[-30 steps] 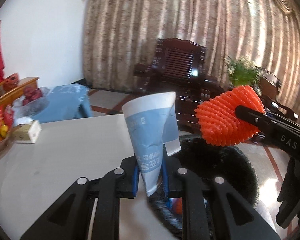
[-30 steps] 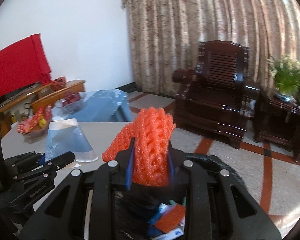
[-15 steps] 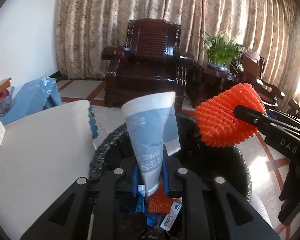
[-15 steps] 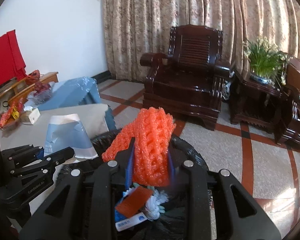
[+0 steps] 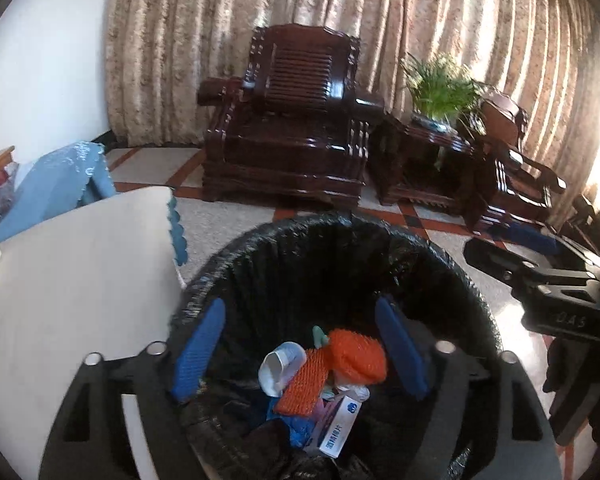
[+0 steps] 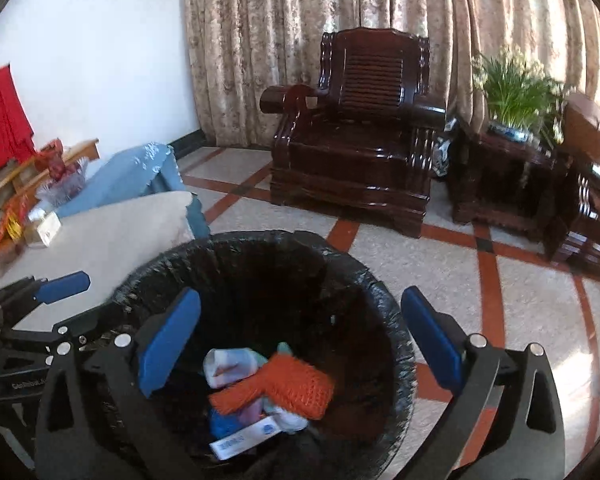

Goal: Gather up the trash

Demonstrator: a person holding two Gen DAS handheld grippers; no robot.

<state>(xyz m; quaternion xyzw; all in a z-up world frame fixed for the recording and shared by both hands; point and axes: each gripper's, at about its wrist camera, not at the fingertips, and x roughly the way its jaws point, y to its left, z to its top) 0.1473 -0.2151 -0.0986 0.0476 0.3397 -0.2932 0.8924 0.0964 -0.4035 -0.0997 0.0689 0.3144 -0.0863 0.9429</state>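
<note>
**Both hand-held grippers spread above the lined trash bin**

Left wrist view: the left hand-held gripper (image 5: 300, 344) hangs over a round trash bin (image 5: 260, 240) lined with a black bag. Its 2 blue-padded jaws have just been opening and now stand wide apart, with nothing between them. Inside the bin, below the jaws, lie a crumpled white-and-blue paper cup (image 5: 281, 366), an orange foam net (image 5: 350, 356), a flat orange mesh piece (image 5: 302, 382) and a small white-and-blue box (image 5: 336, 426). The cup touches the mesh piece on its left side; the net lies against the mesh piece's upper right; the box rests just below them. The right hand-held gripper (image 5: 512, 248) enters from the right edge of this view, beside the bin's rim.

Right wrist view: the right hand-held gripper's jaws have likewise just been opening and stand spread to either side of the bin's mouth, pinching nothing. The same trash sits at the bottom of the bin.

Surroundings: a table (image 5: 72, 288) with a pale top and a blue scalloped cloth edge touches the bin's left side. On the tiled floor (image 6: 400, 256), marked with red lines, stands a dark wooden armchair (image 6: 360, 132), well apart from the bin. A potted green plant (image 6: 516, 92) rests on a dark side table to its right. Patterned curtains (image 6: 300, 20) cover the far wall.
</note>
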